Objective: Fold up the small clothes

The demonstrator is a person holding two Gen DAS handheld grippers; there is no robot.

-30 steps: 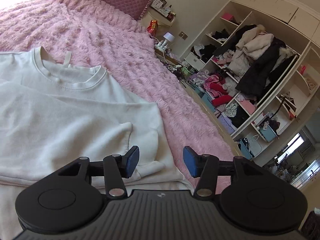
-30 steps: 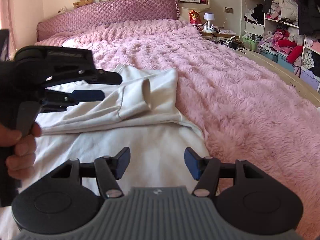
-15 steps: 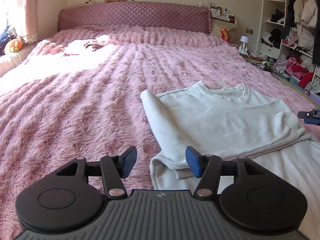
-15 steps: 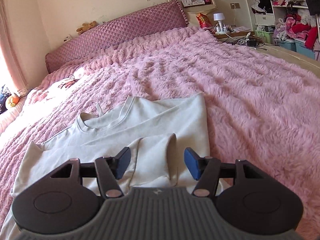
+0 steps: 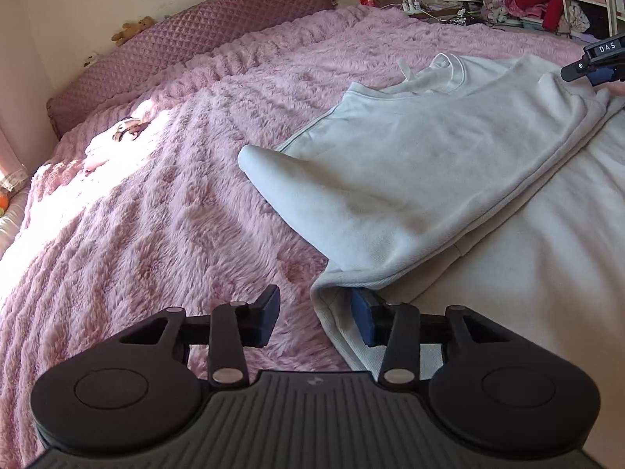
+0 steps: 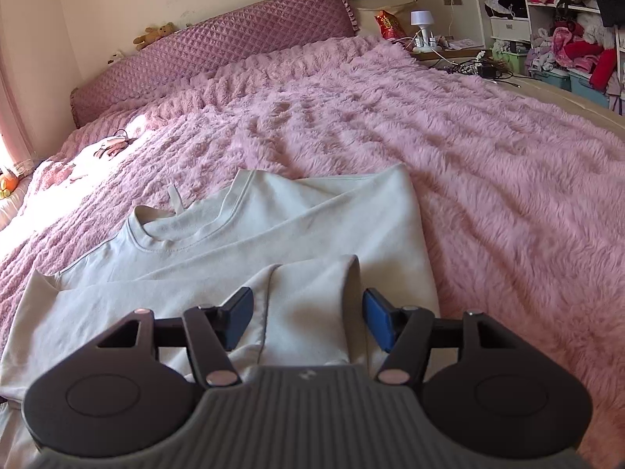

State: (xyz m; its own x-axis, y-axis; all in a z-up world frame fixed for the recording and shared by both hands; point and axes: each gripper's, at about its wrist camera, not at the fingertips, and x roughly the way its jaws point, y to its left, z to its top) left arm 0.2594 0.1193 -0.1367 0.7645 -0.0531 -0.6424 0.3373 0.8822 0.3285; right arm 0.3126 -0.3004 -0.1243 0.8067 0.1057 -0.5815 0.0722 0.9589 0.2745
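Observation:
A white sweatshirt lies flat on the pink fuzzy bedspread, both sleeves folded in over the body. My left gripper is low at the garment's left edge, just below the left sleeve's cuff. Its jaws are closing with the fabric edge between them, and the pads do not press on it. My right gripper hovers over the right sleeve's cuff. Its jaws are opening, and the cuff lies between them untouched. The right gripper also shows at the top right of the left wrist view.
The quilted headboard is at the far end, with a small item on the sunlit bedspread near it. A nightstand with a lamp and cluttered wardrobe shelves stand to the right.
My left gripper has swung from the garment's right side to its left edge, sunk to the cuff, and its jaws have narrowed. My right gripper has moved over the folded right sleeve.

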